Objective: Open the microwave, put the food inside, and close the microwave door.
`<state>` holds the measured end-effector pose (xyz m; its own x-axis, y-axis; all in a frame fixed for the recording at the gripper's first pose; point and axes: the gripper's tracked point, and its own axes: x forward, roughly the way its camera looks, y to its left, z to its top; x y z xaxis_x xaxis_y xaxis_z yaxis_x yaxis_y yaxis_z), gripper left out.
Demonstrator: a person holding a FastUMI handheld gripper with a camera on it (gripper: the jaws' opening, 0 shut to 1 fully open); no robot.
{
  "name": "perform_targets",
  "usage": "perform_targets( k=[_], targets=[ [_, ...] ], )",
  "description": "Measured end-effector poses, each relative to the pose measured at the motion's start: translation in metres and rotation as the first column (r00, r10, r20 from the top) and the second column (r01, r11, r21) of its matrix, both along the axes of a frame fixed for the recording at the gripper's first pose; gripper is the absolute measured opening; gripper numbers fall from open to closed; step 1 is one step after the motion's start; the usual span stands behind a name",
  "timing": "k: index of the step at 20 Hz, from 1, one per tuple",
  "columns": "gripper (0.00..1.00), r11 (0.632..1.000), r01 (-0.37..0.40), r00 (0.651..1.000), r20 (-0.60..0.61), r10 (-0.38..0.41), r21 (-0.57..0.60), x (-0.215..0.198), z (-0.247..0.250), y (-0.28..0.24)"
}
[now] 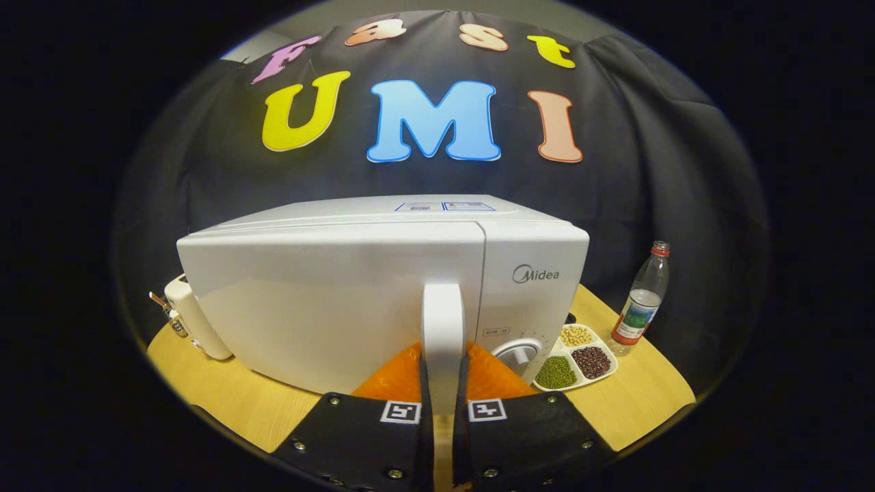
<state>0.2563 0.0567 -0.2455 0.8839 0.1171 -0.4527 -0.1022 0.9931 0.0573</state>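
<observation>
A white microwave (328, 301) stands on the wooden table (649, 403), facing me. Its door looks flush with the control panel (530, 294). The upright white door handle (443, 321) sits right between my fingers. My gripper (443, 372) is shut on it, one finger (423, 389) pressing on the handle's left side and the other on its right. The food, a white divided tray (575, 360) with yellow, dark red and green beans, lies on the table just right of the microwave's dial (518, 353).
A plastic water bottle (641, 304) with a red cap stands right of the bean tray, near the table's edge. A small white appliance (195, 321) sits tight against the microwave's left side. Bare table shows in front on both sides of my fingers.
</observation>
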Motion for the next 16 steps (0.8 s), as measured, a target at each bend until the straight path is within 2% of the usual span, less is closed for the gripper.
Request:
perform_targets(
  k=[3, 7, 16],
  targets=[
    [0.11, 1.0, -0.025, 0.999, -0.022, 0.025, 0.001, -0.004, -0.002, 0.0],
    [0.11, 0.998, -0.04, 0.999, 0.009, 0.041, -0.054, -0.047, 0.005, 0.004],
    [0.13, 0.995, -0.096, 0.994, -0.059, 0.096, -0.008, -0.124, 0.016, 0.028]
  ],
)
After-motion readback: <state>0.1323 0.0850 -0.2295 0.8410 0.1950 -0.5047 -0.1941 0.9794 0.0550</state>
